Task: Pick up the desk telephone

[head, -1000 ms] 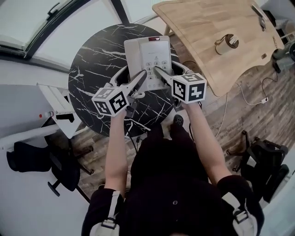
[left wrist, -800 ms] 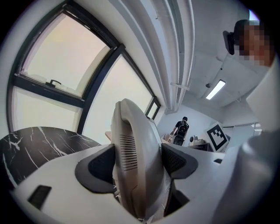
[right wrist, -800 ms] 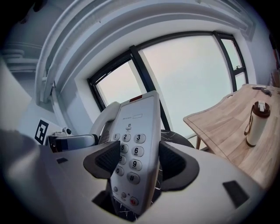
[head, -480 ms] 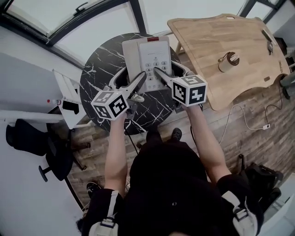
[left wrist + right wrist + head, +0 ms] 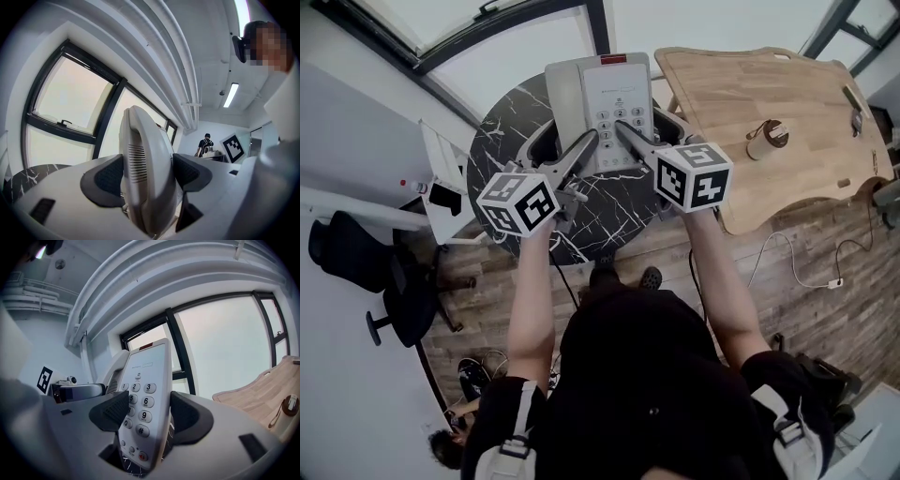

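Tall windows and a round black marble table (image 5: pixel 502 122) frame the scene, with a pale wooden desk (image 5: pixel 741 84) seen just to the right. The desk telephone (image 5: pixel 605 94) is held between two hand-held grippers above the far part of the table, its nose tipped up toward the windows; it appears to be clear of the tabletop, though contact at its near edge cannot be ruled out.

The left gripper (image 5: pixel 565 141) is closed narrowly on the handset (image 5: pixel 143 173), whose slotted earpiece is pinched between both dark pads. The right gripper (image 5: pixel 647 127) is clamped across the right side of the base, with the keypad (image 5: pixel 140 404) caught between its pads.

The telephone is judged to be light, rigid plastic with smooth, somewhat slippery sides. The handset is probably only seated in its cradle, so a grip on it alone could let the base drop away. A hold shared between handset and base, as pictured, is judged the safer one, provided both sides are kept level.
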Demonstrator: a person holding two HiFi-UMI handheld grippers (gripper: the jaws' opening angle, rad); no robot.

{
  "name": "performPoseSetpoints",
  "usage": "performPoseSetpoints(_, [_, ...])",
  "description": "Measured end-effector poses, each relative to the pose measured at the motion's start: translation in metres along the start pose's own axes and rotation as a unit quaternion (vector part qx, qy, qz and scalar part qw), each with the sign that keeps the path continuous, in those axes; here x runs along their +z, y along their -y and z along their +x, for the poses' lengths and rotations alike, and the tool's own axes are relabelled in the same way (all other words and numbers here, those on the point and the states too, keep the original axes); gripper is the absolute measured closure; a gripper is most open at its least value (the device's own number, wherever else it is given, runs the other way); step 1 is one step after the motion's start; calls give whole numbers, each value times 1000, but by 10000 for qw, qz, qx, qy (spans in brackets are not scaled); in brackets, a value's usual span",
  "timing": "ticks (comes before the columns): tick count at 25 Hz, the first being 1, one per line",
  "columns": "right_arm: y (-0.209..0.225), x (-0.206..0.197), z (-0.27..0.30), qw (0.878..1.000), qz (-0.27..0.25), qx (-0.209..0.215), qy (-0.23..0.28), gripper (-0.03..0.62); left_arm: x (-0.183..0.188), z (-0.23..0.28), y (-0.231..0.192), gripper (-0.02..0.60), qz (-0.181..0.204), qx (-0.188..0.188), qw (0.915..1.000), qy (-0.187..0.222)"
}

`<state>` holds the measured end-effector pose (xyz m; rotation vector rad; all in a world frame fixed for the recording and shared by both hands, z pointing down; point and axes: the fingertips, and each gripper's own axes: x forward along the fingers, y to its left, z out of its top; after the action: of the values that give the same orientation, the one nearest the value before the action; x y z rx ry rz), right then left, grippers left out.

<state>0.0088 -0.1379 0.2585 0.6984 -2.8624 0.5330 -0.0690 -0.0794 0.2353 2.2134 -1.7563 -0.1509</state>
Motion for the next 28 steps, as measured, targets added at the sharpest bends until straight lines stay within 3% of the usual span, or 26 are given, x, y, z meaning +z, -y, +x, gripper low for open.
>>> performPoseSetpoints(28, [1, 7, -8, 9998, -153, 74, 121, 299, 5, 0, 11, 233, 143, 79, 9998, 74])
